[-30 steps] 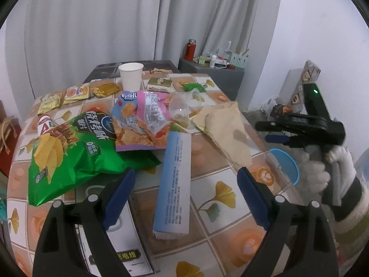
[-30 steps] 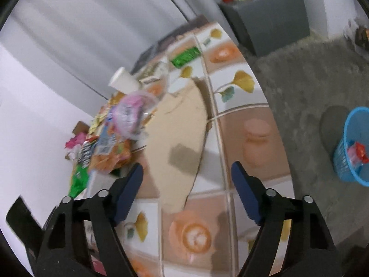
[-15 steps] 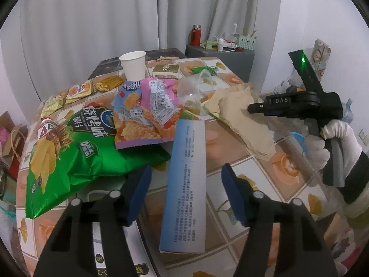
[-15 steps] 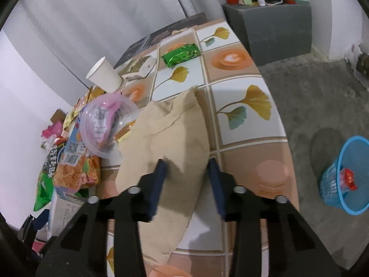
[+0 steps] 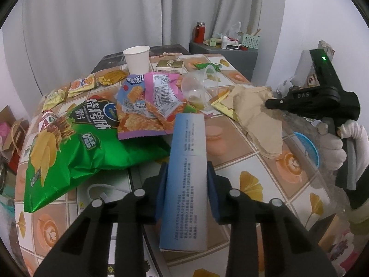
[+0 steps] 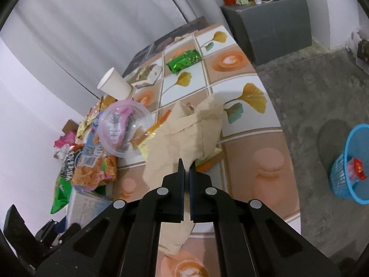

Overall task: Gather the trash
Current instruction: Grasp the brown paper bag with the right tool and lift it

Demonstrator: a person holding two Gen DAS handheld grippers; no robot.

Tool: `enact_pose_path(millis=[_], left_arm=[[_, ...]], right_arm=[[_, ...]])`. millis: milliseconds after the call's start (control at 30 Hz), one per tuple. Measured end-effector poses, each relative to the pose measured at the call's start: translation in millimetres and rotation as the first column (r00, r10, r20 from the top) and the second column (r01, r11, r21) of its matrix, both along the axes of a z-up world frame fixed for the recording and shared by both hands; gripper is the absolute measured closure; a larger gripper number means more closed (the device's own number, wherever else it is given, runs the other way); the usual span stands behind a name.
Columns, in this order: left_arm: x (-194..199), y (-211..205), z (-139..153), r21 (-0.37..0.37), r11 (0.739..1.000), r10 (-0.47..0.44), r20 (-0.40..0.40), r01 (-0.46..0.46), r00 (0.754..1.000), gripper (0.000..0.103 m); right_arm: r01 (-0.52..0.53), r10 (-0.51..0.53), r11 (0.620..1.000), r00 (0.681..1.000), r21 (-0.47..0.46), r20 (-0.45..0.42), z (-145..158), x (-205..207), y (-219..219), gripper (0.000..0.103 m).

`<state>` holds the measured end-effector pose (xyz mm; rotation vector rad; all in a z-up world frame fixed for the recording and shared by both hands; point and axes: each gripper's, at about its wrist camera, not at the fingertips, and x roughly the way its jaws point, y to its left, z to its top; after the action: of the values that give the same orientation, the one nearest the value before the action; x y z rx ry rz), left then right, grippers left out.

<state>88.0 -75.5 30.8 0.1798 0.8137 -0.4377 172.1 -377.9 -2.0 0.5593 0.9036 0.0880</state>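
My left gripper (image 5: 187,173) is shut on a long light-blue box (image 5: 187,180) and holds it tilted above the tiled table (image 5: 251,184). My right gripper (image 6: 186,165) is shut on a crumpled brown paper bag (image 6: 184,129), which is lifted off the table; it also shows in the left wrist view (image 5: 253,115) with the right gripper (image 5: 268,103) at its edge. A blue trash basket (image 6: 350,166) stands on the floor to the right, with a red wrapper in it.
The table holds a green chip bag (image 5: 69,147), a pink and blue snack bag (image 5: 147,106), a clear plastic cup (image 5: 198,87), a white paper cup (image 5: 137,58), small yellow packets (image 5: 80,85) and a green wrapper (image 6: 184,60). A grey cabinet (image 6: 269,23) stands behind.
Both grippers have closed: the left one on the blue box and lifted it, the right one on the brown paper bag, pulling it up from the table.
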Motion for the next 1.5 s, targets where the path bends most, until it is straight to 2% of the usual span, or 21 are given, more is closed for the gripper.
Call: enact_pose_path(millis=[233, 600, 1000, 1200, 1500], left_arm=[[-6, 2, 7, -0.012, 1.000, -0.001, 0.026, 0.001, 1.000, 0.072], [-15, 7, 25, -0.074, 0.997, -0.005, 0.061, 0.009, 0.998, 0.073], [-28, -5, 47, -0.084, 0.996, -0.030, 0.110, 0.039, 0.994, 0.073], [-33, -22, 57, -0.072, 0.995, -0.054, 0.128, 0.063, 0.990, 0.073], [-45, -71, 72, -0.043, 0.987, -0.148, 0.163, 0.157, 0.975, 0.073]], right_arm=[[-0.005, 0.004, 1.000, 0.999, 0.015, 0.052, 16, -16, -2, 0.101], [-0.021, 0.011, 0.997, 0.991, 0.074, 0.136, 44, -47, -9, 0.102], [-0.009, -0.012, 0.995, 0.979, 0.098, 0.202, 64, -73, -20, 0.102], [0.017, -0.039, 0.995, 0.974, 0.100, 0.224, 72, -93, -31, 0.102], [0.093, -0.112, 0.992, 0.960, 0.086, 0.258, 85, -131, -60, 0.102]])
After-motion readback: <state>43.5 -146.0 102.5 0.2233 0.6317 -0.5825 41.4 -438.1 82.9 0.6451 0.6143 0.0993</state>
